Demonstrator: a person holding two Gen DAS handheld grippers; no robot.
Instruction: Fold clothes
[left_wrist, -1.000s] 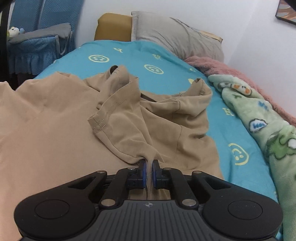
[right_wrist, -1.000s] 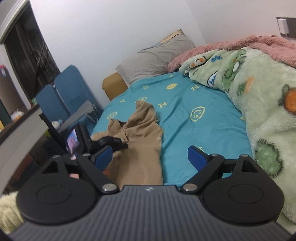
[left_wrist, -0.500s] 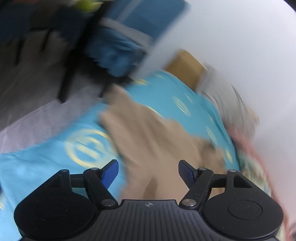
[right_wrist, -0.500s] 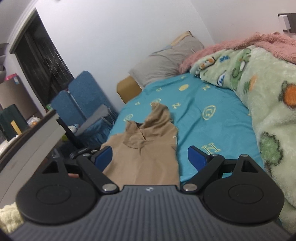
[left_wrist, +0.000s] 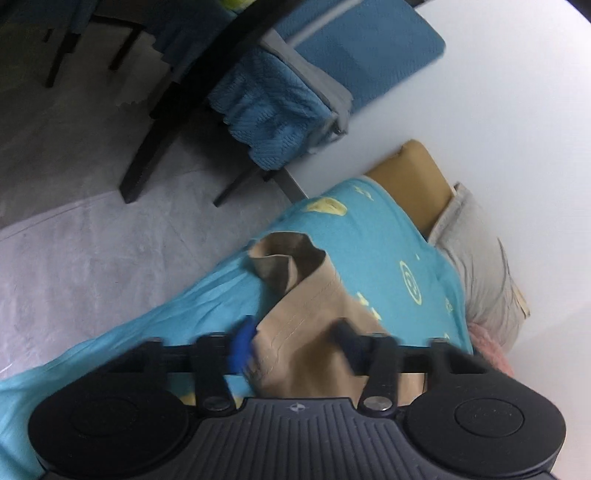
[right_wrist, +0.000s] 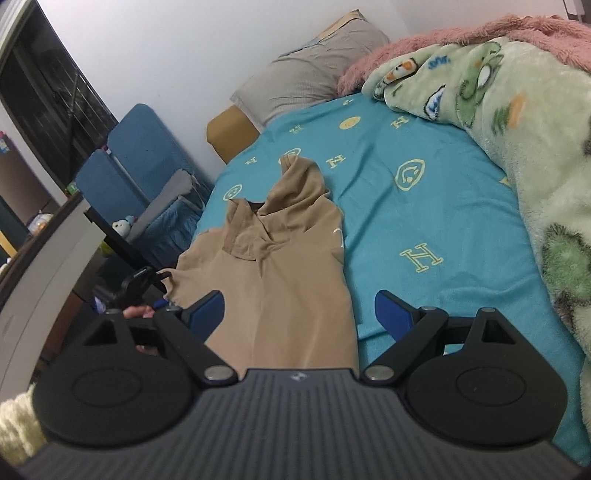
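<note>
— Where is the shirt (right_wrist: 280, 266)?
— It lies partly folded on the bed (right_wrist: 424, 221), collar toward the pillow (right_wrist: 310, 74), beside the blanket (right_wrist: 524, 147).
— And the left gripper (left_wrist: 295, 341)?
— Its jaws stand apart over the shirt's edge near the side of the bed, blurred, holding nothing.
— The right gripper (right_wrist: 299, 314)?
— It is spread wide above the shirt's lower part, gripping nothing.

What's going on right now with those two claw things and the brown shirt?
Left gripper open, fingers straddling the shirt edge. Right gripper open, empty, above the shirt. Shirt partly folded on the bed sheet. Nothing in the way.
</note>
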